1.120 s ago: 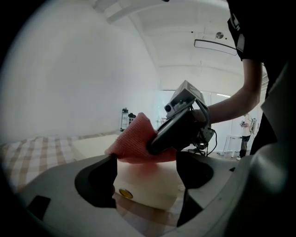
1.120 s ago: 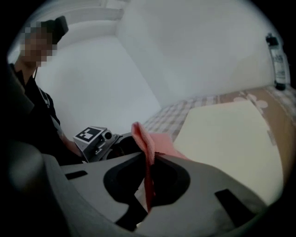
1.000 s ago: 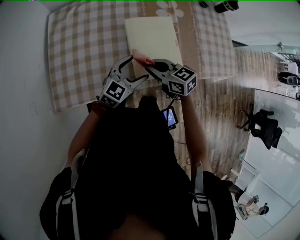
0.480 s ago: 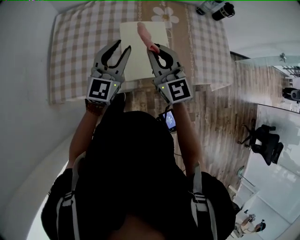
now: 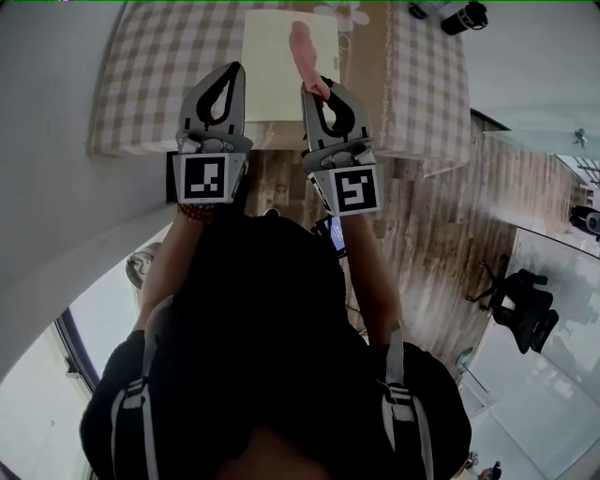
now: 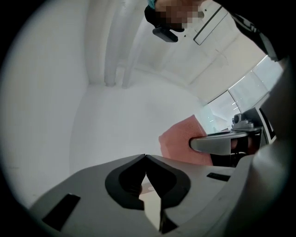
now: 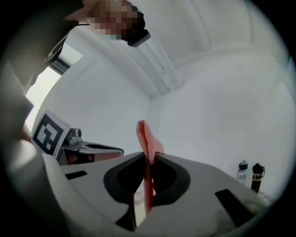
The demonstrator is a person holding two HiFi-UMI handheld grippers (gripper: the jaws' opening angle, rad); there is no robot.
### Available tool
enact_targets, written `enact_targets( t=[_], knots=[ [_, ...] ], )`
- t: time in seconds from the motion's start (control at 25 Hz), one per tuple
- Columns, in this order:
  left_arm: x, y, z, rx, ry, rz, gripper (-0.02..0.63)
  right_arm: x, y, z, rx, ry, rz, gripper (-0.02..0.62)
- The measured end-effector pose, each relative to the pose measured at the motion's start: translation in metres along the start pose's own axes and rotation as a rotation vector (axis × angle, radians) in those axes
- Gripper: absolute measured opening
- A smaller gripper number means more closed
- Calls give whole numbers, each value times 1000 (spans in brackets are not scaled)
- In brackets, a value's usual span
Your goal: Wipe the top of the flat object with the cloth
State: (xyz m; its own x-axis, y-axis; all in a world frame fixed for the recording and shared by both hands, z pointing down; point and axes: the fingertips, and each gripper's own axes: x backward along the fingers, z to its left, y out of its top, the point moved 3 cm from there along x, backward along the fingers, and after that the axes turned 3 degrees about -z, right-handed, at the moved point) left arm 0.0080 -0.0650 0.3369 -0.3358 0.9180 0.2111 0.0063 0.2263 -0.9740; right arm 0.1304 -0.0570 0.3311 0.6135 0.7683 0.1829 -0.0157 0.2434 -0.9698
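Pinching the pink cloth point(image 5: 302, 47), the right gripper point(image 5: 319, 86) is sitting over the near edge of the flat object point(image 5: 267, 66) in the head view, toward that object's right side. Its jaws are clamping tight on the cloth, which is poking out past the tips as a thin folded strip and is showing across the right part of the flat object. Whether the cloth is touching it cannot be told.

The left gripper point(image 5: 232, 67) is sitting over the same near edge, on the flat object's left side, beside the right gripper but apart from it. Its jaws have just been closing and are now meeting tip to tip, with nothing between them.

The flat object, pale yellow, is lying flat on the checked tablecloth point(image 5: 150, 84), with cloth showing on both sides of it. Two bottles point(image 5: 450, 14) are standing to the right of the flat object, well apart from it.
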Motion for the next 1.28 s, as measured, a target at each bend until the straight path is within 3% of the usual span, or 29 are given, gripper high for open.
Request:
enact_targets(
  t=[0.2,0.52,1.0,1.28],
  knots=[
    [1,-3,-17,-22,0,29,-11,6,2,-4,-56,-49,-25,15],
    [57,-4,-72,-56,19,25,-11,81,-9,38,-92,-70,1,15],
    [110,-25,-97,-50,43,139,-11,115,-15,70,-93,-37,14,15],
    [120,-28,-114,-75,22,131,-11,134,-13,90,-109,-13,7,15]
  ],
)
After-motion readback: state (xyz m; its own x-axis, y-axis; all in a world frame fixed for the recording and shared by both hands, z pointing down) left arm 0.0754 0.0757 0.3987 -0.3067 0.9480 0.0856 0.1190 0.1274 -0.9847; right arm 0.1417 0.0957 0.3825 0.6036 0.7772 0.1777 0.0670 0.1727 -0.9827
